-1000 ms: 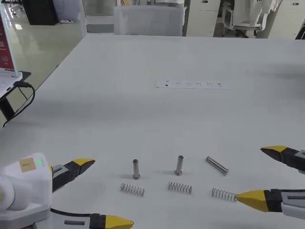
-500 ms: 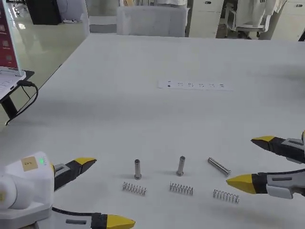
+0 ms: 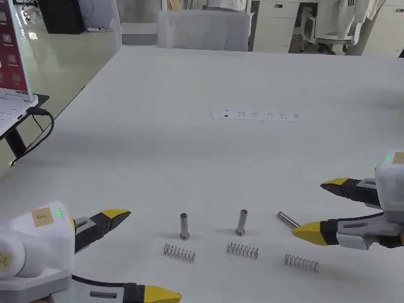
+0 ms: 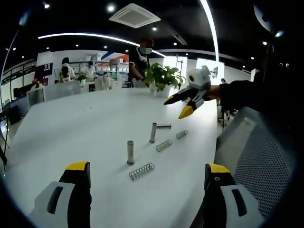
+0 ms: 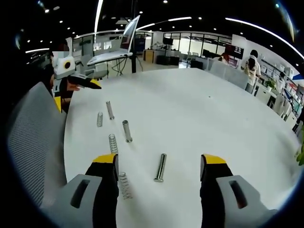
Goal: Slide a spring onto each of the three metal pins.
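Two metal pins point(image 3: 184, 226) point(image 3: 242, 222) stand upright on the white table point(image 3: 189, 145). A third pin point(image 3: 289, 220) lies on its side to their right. One spring lies in front of each: left point(image 3: 179, 253), middle point(image 3: 242, 250), right point(image 3: 302, 262). My right gripper point(image 3: 314, 208) is open and hovers over the lying pin, which sits between its jaws in the right gripper view point(image 5: 160, 167). My left gripper point(image 3: 142, 254) is open at the near left, short of the left pin point(image 4: 130, 152) and left spring point(image 4: 141, 171). Both grippers hold nothing.
A flush power strip point(image 3: 262, 115) sits mid-table. A laptop point(image 3: 9, 104) with a cable point(image 3: 35, 136) is off the left edge, and chairs point(image 3: 202, 28) stand at the far end. People point(image 4: 142, 57) and a plant point(image 4: 164, 76) are beyond the table.
My right gripper has moved left and away from the right spring, and now stands over the lying pin. The left gripper, pins and springs stay put.
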Demonstrator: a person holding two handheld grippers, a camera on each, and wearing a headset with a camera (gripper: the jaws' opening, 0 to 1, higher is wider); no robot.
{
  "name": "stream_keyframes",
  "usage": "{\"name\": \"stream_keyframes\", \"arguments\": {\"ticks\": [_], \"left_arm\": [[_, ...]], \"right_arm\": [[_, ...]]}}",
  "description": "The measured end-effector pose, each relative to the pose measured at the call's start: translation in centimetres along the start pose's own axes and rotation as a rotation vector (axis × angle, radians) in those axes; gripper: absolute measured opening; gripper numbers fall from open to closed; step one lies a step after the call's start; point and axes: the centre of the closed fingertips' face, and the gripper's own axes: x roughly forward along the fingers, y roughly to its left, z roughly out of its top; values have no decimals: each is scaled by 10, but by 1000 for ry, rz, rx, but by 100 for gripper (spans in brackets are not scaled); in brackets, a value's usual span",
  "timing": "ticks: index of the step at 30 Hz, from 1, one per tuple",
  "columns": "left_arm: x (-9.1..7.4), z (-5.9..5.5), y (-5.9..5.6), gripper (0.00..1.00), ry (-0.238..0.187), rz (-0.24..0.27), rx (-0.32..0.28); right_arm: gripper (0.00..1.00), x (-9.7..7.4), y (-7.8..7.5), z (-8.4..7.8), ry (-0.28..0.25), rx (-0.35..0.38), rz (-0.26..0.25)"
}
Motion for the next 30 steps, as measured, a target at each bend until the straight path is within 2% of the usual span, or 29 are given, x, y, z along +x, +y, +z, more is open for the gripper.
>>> {"name": "stream_keyframes", "arguments": {"ticks": [8,12,30], "left_arm": [[2,0,-1,97,3,-5,2],[2,-1,-1,97,4,-4,3],[1,-1,-1,96,0,-1,1]], "right_arm": [[65,16,-2,-2,45,0,11],[62,24,-6,-7,89,-2,2],[38,43,-11,-19,185,-6,-36]]}}
